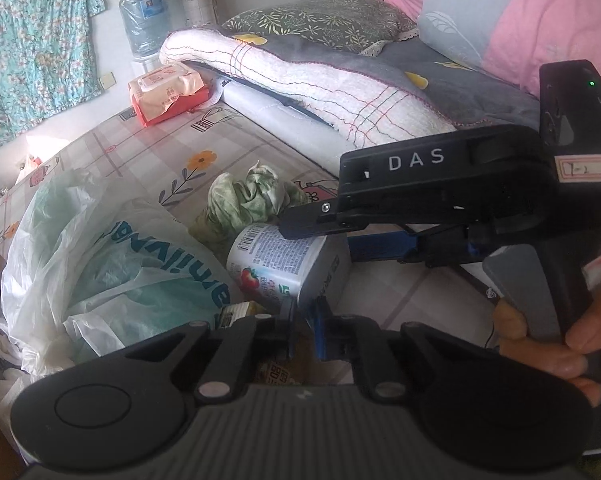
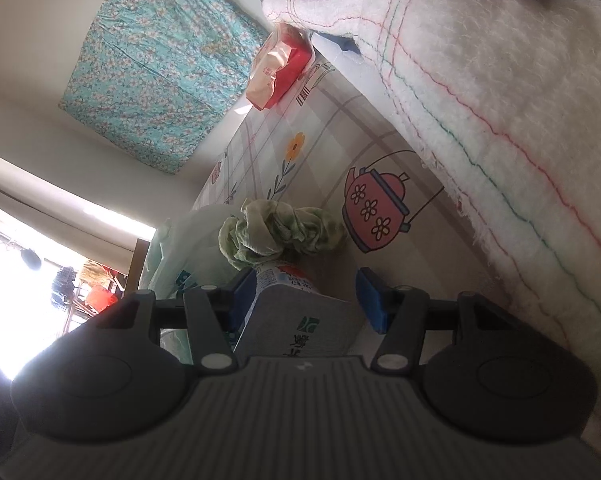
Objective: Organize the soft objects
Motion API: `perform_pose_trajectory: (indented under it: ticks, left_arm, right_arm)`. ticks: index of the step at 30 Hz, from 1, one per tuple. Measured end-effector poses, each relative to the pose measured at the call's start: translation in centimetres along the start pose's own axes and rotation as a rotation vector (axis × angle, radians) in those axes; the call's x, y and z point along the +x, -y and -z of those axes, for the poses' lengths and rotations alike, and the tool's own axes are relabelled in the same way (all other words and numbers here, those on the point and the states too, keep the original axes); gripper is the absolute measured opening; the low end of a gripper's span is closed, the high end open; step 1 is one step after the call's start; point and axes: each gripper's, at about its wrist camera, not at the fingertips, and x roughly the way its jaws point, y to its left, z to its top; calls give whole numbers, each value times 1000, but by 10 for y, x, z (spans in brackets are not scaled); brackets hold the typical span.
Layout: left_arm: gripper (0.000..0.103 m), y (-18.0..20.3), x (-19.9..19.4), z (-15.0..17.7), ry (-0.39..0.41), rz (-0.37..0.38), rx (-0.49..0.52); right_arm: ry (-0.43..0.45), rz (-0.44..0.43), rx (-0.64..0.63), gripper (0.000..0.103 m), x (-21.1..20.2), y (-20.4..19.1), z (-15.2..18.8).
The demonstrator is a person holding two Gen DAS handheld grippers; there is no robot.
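Note:
A white drink carton [image 1: 288,268] with a strawberry print lies on the patterned bed sheet [image 1: 148,152]. My right gripper [image 2: 306,300] is open, its blue pads on either side of the carton [image 2: 300,320], the left pad touching it. In the left wrist view the right gripper [image 1: 300,236] reaches in from the right, over the carton. My left gripper [image 1: 302,332] is nearly shut, its fingers a narrow gap apart and empty, just in front of the carton. A crumpled green cloth [image 1: 248,200] lies behind the carton [image 2: 280,232]. A white plastic bag [image 1: 112,268] lies left.
A folded white blanket [image 1: 320,88] and grey quilt lie along the right [image 2: 500,100]. A red-and-cream wipes pack [image 1: 168,92] sits at the far end. A pink and grey duvet [image 1: 520,20], a green pillow [image 1: 324,20] and a water jug [image 1: 144,24] are behind.

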Motion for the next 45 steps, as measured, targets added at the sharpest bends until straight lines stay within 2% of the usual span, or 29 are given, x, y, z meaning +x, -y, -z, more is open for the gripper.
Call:
perform_pose_trajectory:
  ticks: [7,15,19,22,26,29,38,45]
  left_arm:
    - [8,-9,-14,-5,21,45,-77]
    - [10,-18,-35,-6,26,170,-178]
    - [11,-25,-33,-7,13,230,-241]
    - [13,-32,-28,-9,11,233,-274]
    - [23,-39,-19,-11,-18,213,-296]
    - [24,-46,-15,-10,-27,215,-322]
    - [24,-54,-22,-9,-40,253,-382]
    - [24,-63,-68,-8,44,278,-420]
  right_arm:
    - [-28,-12,-9,57,-11,-12,5]
    - [-68,-43,138,59,-57,-9,20]
    - [-68,-58,199,59,-70,-5,28]
    - [-51,-84,236,55,-70,2,30]
    - [-36,-77,226,34,-66,1,30]
    - [-33,-71,225,26,-60,2,28]
    - [-10,-69,219,24,-68,-11,24]
    - [26,-105,142,24,-95,-53,29]
